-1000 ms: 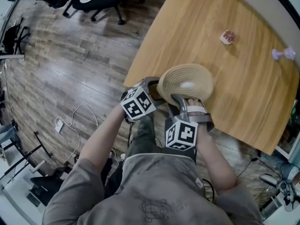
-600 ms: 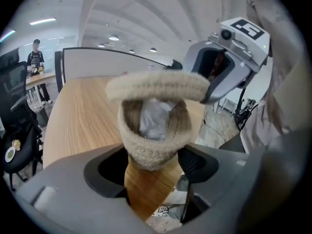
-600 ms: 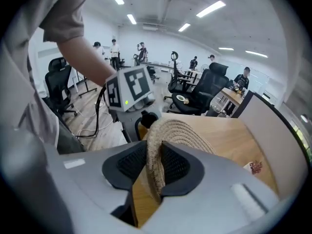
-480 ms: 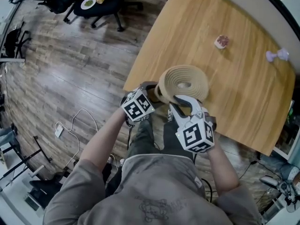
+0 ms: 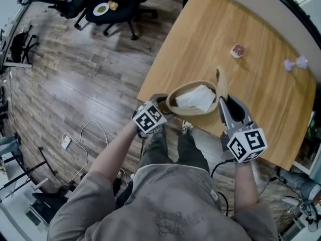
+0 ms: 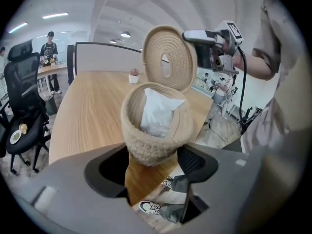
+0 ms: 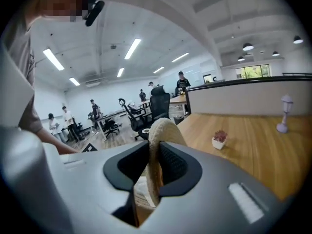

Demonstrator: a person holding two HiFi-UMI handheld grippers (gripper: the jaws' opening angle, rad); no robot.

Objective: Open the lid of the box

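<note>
A round woven rope box (image 5: 173, 106) stands at the near edge of the wooden table (image 5: 261, 104), with a white cloth (image 5: 196, 98) lying inside it. My left gripper (image 5: 168, 104) is shut on the box's near-left wall; in the left gripper view the box (image 6: 152, 140) sits between the jaws. The flat woven lid (image 5: 220, 84) is off the box and stands on edge at its right. My right gripper (image 5: 224, 104) holds the lid, and its jaws have just been closing on it. The lid's rim (image 7: 157, 150) is pinched between the pads.
A small potted plant (image 5: 236, 50) and a purple ornament (image 5: 296, 63) stand farther back on the table. Office chairs (image 5: 110, 4) and a cable (image 5: 80, 127) are on the wood floor to the left. Several people stand far off in the room.
The right gripper has taken the lid off the box, risen and swung to the right, rolling the lid onto its edge. The white cloth inside now shows. The left gripper has stayed put.
</note>
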